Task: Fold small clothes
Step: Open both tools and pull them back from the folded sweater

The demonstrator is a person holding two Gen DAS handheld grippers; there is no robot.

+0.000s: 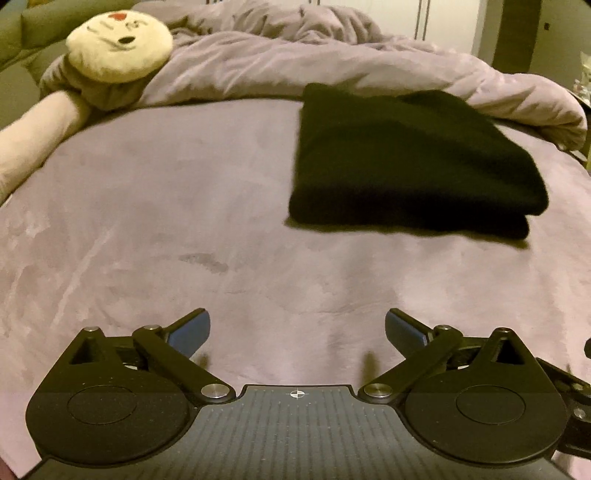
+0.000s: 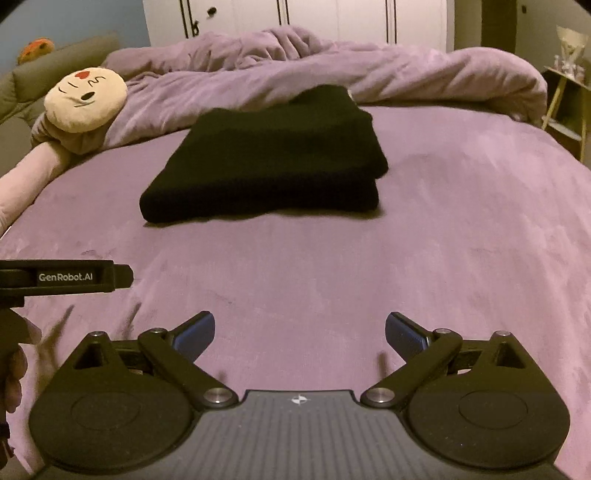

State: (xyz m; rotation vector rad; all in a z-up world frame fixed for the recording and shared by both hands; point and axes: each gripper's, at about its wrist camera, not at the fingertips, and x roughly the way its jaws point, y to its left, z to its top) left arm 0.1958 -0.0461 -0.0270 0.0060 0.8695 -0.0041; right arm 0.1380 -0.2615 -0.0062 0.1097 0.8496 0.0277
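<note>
Across the left wrist view, the left gripper [image 1: 297, 332] hangs above a mauve bed sheet [image 1: 166, 229] with its jaws spread wide and nothing between them; its blue-faced pads [image 1: 190, 332] angle outward from black linkage arms. Beyond the fingers and to the right lies the folded black garment [image 1: 410, 158], a flat stack of layers resting on the sheet, well apart from the gripper; its edges appear slightly blurred. Behind the garment a rumpled mauve duvet [image 1: 295, 62] is bunched along the far side of the bed. At upper left a cream plush toy [image 1: 118, 44] with a stitched face and a red mark on its forehead rests against the duvet, its long pale limb [image 1: 33, 133] reaching toward the left edge. Turning to the right wrist view, the right gripper [image 2: 299, 334] likewise stands fully open above the bare sheet [image 2: 461, 240], holding nothing. The black garment [image 2: 266, 162] lies ahead, slightly left of centre, its far end touching the duvet [image 2: 406, 70]. The plush toy [image 2: 86, 99] sits at upper left. At the left edge the body of the left gripper [image 2: 66, 277], lettered "GenRobot.AI", enters the frame, with part of a hand [image 2: 14, 373] below it. White wardrobe doors [image 2: 295, 14] stand beyond the bed, and a small shelf [image 2: 565, 103] stands at right.
</note>
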